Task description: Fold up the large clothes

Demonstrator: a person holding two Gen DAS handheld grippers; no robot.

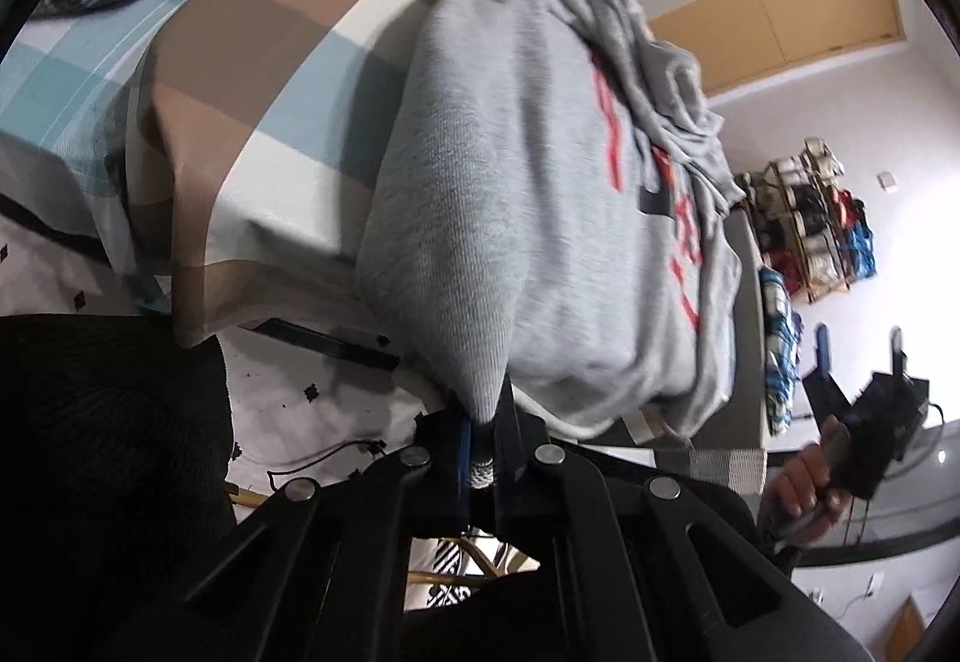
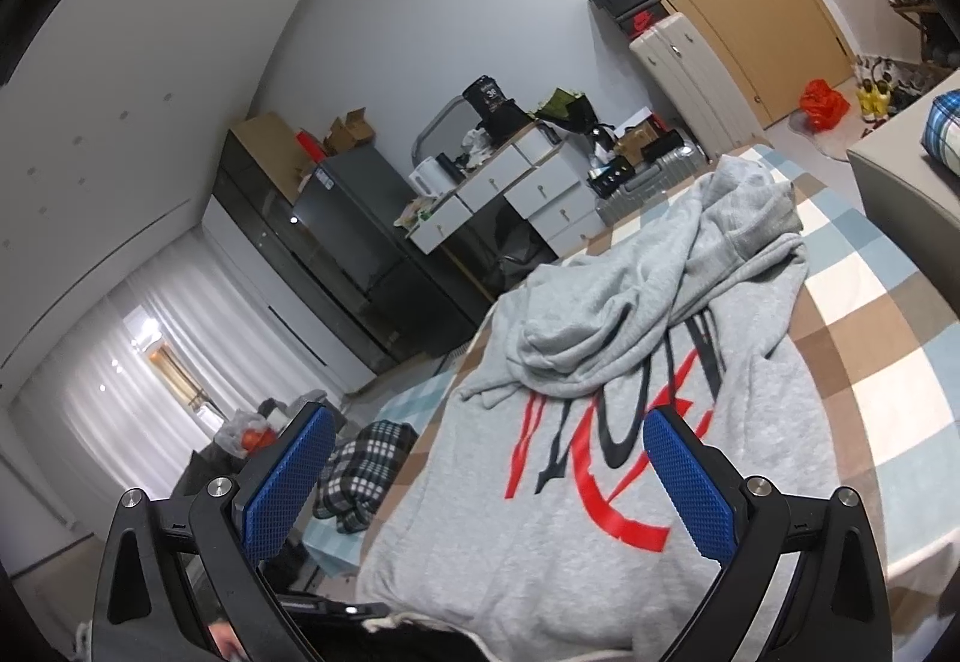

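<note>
A grey hoodie (image 1: pixel 528 194) with red and black lettering lies on a checked bedspread (image 1: pixel 282 32), its sleeves bunched on top. My left gripper (image 1: pixel 480 440) is shut on a corner of the hoodie's near hem and lifts it. In the right wrist view the hoodie (image 2: pixel 600 482) spreads out below my right gripper (image 2: pixel 486 458). That gripper is open and empty, with blue pads (image 2: pixel 690 488) wide apart above the near hem. The right gripper (image 1: pixel 882 398) also shows in the left wrist view, held in a hand.
A black-and-white plaid garment (image 2: pixel 360 470) lies at the bed's left edge. A fridge (image 2: pixel 354 218), a white drawer desk (image 2: pixel 516 182) and suitcases (image 2: pixel 684 62) stand along the far wall. A shoe rack (image 1: pixel 810 224) and wooden door (image 1: pixel 810 2) are behind the bed.
</note>
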